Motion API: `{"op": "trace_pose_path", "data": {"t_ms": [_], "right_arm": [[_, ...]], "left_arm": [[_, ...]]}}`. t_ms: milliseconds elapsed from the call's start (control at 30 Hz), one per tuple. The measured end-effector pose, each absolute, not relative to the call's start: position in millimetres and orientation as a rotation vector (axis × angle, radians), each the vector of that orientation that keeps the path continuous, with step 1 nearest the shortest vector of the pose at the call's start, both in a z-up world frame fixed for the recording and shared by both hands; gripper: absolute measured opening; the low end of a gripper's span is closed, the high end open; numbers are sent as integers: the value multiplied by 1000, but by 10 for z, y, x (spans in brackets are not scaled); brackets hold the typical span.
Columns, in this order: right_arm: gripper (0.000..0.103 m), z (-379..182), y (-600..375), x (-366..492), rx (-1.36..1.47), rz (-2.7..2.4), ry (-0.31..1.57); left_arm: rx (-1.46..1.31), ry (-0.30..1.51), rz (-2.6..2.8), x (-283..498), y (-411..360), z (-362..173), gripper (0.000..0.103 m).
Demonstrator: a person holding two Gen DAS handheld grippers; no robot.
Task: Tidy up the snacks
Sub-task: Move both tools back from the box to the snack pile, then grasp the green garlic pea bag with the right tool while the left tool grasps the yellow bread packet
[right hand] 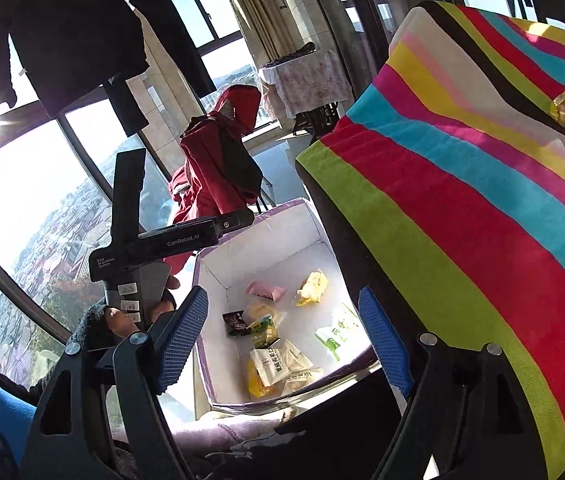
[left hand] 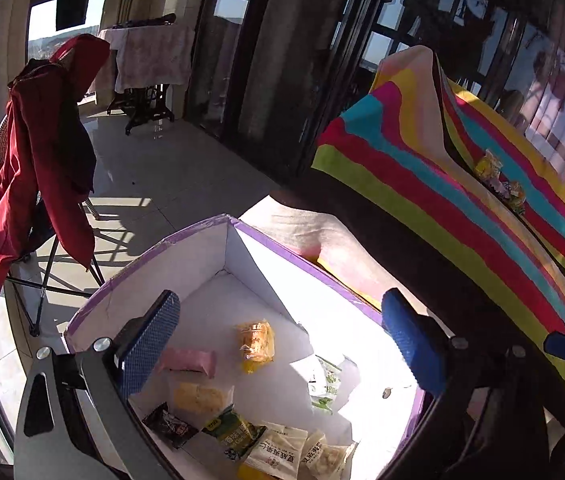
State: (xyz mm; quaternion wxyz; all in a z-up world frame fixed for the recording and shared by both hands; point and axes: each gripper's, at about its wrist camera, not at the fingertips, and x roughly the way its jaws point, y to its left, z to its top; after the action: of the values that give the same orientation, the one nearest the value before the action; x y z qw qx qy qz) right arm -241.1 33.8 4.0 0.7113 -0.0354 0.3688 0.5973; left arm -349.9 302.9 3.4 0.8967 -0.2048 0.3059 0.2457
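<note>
- Both sets of jaws stand wide apart and hold nothing. The left gripper (left hand: 282, 344) hangs over the box (left hand: 154, 252). The right gripper (right hand: 282, 340) hangs over the same box (right hand: 266, 224), a bit higher up, I think.
- Many snacks already lie on the box floor: a pink pack (left hand: 188, 362), a yellow pack (left hand: 256, 346), a green and white pack (left hand: 324, 380), a black pack (left hand: 168, 426) and some white packs (left hand: 278, 452) near the low edge.
- More snacks (left hand: 500, 180) sit up on the striped cloth (left hand: 442, 184), near its far right edge. They are well apart from both grippers.
- The job looks partly done. Those snacks on the cloth probably need to go in the box too.
- What could go wrong: the two grippers are close together, so they could bump if both move at once.
- The cloth slopes and folds. A poke could make the small snacks slide off.
- The packs are thin and slippery. A weak pinch could drop one outside the box.
- Hard to see: the sun is very bright on the near part of the box, so the packs there wash out.
- The snacks on the cloth are tiny and at the edge of both views. I cannot count them.
- What holds up the cloth is hidden.
- A red coat (left hand: 30, 168) hangs on a chair behind the box.
</note>
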Motion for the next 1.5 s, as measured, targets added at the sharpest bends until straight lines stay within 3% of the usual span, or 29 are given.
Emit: {"op": "trace_pose_path", "data": {"t_ms": [167,233,267,433,600,900,1200,1267,1400,1500], "right_arm": [[77,246,8,-2414,-241,1119,626],[91,371,-212,-2282,-205,1022,572],[91,411,-350,-2154,-155,988,580],[91,263,-883,-1361,12,802,709],[87,163,-1056,-940,-210,673,569],[84,-91,-951,17,-568,628,491],[70,-290,-593,1048,-685,656,514],[64,-277,-463,1181,-719,694,511],[39,-196,-255,1364,-752,811,540],[39,-141,-119,1469,-723,897,611]], "left_arm": [[-249,556,393,-2960,2592,500,101],[-259,576,302,-2653,2486,612,101],[-283,603,248,-2457,2459,641,101],[-329,725,138,-1349,2250,610,101],[-360,778,100,-438,1947,526,101],[-435,792,124,-120,1909,234,101],[-430,802,136,-117,1912,236,101],[-434,799,134,-131,1925,244,101],[-436,798,133,-150,1936,249,101],[-433,799,135,-157,1938,254,101]]}}
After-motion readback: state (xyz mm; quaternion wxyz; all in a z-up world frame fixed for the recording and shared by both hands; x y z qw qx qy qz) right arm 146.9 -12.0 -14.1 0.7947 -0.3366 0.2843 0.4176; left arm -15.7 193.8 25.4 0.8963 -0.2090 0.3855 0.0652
